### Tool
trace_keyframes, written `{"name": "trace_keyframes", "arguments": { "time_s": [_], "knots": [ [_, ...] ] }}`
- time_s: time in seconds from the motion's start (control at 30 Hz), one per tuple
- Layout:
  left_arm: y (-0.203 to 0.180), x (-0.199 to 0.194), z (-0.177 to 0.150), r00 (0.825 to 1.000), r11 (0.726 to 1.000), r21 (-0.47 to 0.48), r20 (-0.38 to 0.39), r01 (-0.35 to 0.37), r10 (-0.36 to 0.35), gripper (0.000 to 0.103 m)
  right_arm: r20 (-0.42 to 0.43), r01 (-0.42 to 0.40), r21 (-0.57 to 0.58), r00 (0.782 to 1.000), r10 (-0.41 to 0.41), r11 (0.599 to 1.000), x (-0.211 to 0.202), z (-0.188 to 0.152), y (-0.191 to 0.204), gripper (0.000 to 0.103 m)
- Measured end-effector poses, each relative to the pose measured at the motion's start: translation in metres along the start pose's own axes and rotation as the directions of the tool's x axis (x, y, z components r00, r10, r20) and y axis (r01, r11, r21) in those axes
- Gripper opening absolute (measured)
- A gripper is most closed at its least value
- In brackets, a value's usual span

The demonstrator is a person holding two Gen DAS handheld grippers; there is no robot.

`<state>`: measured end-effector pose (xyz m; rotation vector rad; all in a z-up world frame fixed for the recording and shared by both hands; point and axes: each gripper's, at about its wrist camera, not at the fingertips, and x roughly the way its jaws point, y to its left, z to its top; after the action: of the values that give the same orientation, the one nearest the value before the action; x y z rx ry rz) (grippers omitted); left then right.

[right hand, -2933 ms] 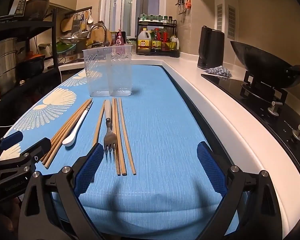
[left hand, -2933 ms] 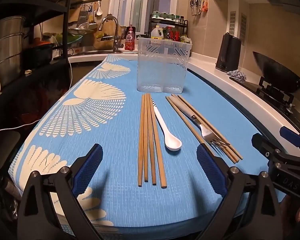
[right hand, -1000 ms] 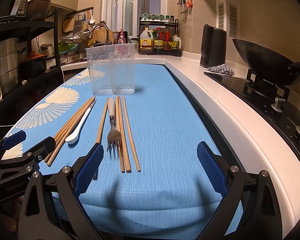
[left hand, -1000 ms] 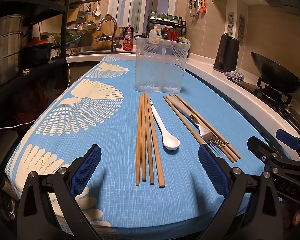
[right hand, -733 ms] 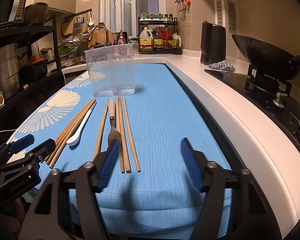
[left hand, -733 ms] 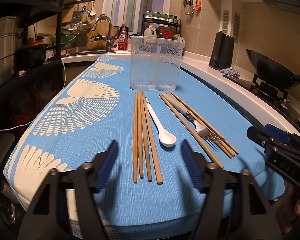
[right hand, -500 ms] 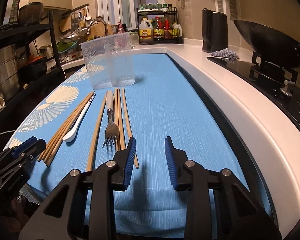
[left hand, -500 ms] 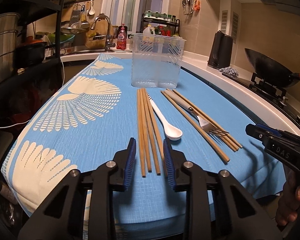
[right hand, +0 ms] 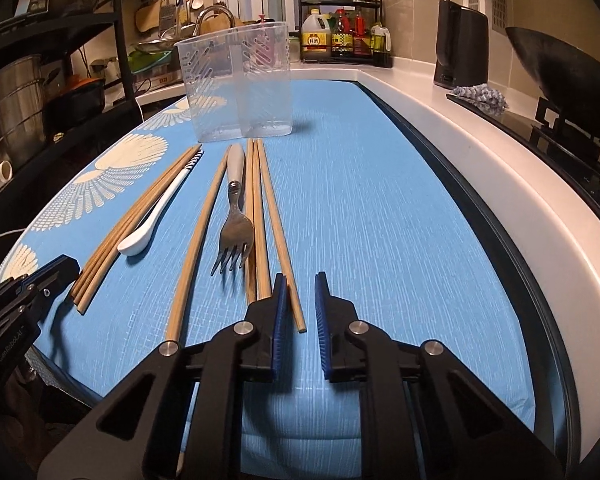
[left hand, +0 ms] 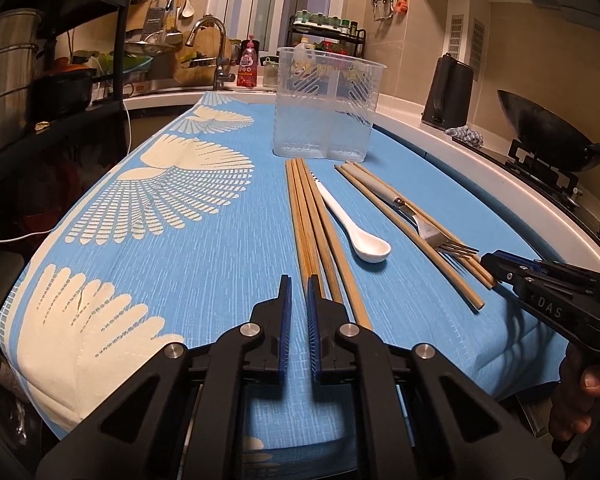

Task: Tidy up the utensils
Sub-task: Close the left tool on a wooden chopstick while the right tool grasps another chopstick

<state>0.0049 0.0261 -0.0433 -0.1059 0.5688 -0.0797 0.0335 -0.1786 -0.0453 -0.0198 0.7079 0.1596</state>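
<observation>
A clear two-part utensil holder (left hand: 324,104) (right hand: 238,84) stands empty on the blue cloth. In front of it lie a bundle of wooden chopsticks (left hand: 312,216) (right hand: 140,208), a white spoon (left hand: 356,228) (right hand: 156,212), a fork (left hand: 416,216) (right hand: 234,220) and more chopsticks (right hand: 260,208) around it. My left gripper (left hand: 297,288) is nearly shut and empty, its tips at the near ends of the left bundle. My right gripper (right hand: 301,284) is nearly shut and empty, at the near end of the rightmost chopstick.
The blue cloth (left hand: 204,264) (right hand: 380,208) covers the counter and hangs over its near edge. A hob with a wok (right hand: 560,68) is at the right, a black kettle (right hand: 460,44) behind it. A sink and tap (left hand: 212,48) and black shelves (left hand: 40,80) stand at the far left.
Both grippers have closed from wide open to a narrow gap. Both have moved forward and down toward the near ends of the chopsticks.
</observation>
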Motion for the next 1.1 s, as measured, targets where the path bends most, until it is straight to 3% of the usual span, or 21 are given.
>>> {"name": "trace_keyframes", "arguments": {
  "time_s": [0.27,0.6,0.77,1.1],
  "knots": [
    [-0.004,0.001,0.0,1.0,1.0,0.015,-0.002,0.001,-0.001,0.009,0.014,0.002,-0.006,1.0,-0.002,1.0,-0.001,-0.002,0.001,0.014],
    [-0.004,0.003,-0.001,1.0,1.0,0.027,-0.013,-0.001,0.001,0.007,0.004,-0.01,0.012,1.0,0.01,1.0,-0.002,-0.001,-0.002,0.007],
    [0.002,-0.002,-0.003,1.0,0.999,0.028,0.005,-0.019,0.019,0.006,0.002,0.026,0.048,1.0,-0.027,0.998,-0.007,-0.004,-0.013,0.006],
    [0.008,-0.003,-0.006,1.0,1.0,0.018,0.016,0.001,-0.001,0.007,0.001,0.007,0.045,1.0,-0.007,0.999,-0.008,-0.006,-0.013,0.009]
  ]
}}
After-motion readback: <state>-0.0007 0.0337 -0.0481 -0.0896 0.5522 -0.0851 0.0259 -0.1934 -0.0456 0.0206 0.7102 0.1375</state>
